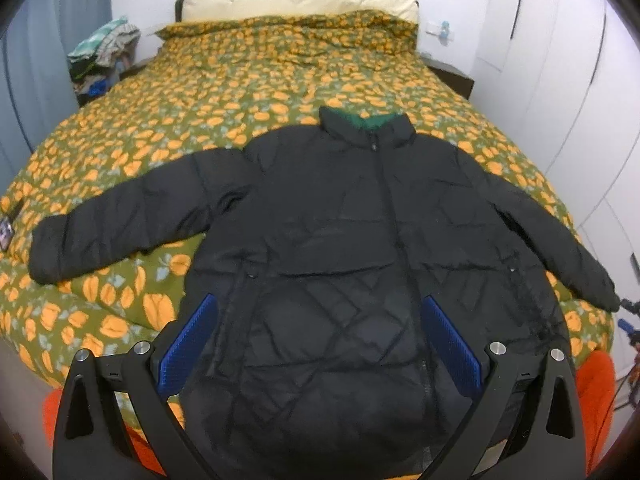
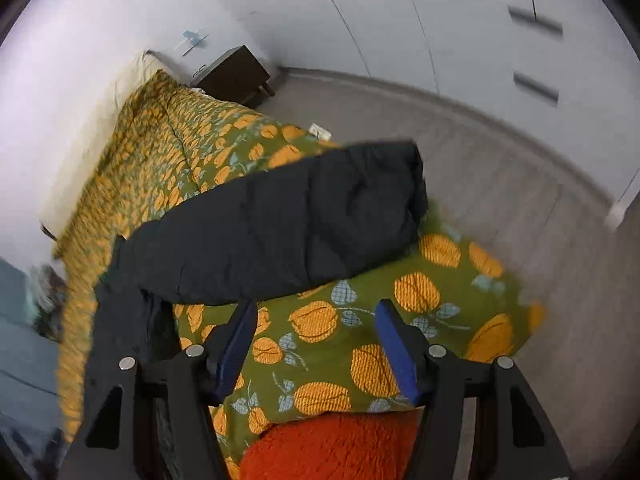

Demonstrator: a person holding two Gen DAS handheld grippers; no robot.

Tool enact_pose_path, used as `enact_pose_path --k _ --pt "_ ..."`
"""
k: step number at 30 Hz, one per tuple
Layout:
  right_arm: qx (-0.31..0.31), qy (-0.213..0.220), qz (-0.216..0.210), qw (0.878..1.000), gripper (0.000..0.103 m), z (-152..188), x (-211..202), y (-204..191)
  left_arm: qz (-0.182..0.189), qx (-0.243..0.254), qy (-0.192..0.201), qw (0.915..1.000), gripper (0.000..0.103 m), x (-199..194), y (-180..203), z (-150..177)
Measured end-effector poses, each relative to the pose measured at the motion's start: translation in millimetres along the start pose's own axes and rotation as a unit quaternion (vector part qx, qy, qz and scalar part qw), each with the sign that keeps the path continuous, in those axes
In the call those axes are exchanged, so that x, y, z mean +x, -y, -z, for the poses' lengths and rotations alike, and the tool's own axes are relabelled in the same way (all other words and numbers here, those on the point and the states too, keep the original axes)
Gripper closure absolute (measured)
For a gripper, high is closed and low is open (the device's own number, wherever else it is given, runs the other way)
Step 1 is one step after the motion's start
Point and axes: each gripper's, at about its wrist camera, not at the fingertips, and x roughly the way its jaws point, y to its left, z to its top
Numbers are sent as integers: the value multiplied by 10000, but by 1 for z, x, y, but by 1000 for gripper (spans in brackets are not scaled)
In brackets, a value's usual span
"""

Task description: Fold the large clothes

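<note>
The black jacket [image 1: 352, 240] lies flat on the bed [image 1: 200, 112], sleeves spread. Both grippers, left [image 1: 320, 344] and right [image 2: 316, 344], have fingers apart and hold nothing. The puffy sleeve [image 2: 288, 220] hangs near the bed edge; a shallow pinch may slip and let it slide off.

The black jacket [image 1: 340, 216] is made of puffy, stitched cloth with a soft shine. The bedcover [image 1: 248, 92] is matt printed cloth. An orange blanket [image 2: 332, 448] looks fuzzy. The nightstand [image 2: 232, 74] may be dark wood.
</note>
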Motion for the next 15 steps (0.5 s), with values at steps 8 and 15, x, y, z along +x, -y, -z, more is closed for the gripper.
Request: enact_pose_path --k 8,15 --pt "1522 74 -504 9870 41 -25 76 43 22 135 -67 9999 1 10 18 2" --pt "655 786 -350 9941 92 -41 53 -12 -242 190 -144 9994 1 15 5 15"
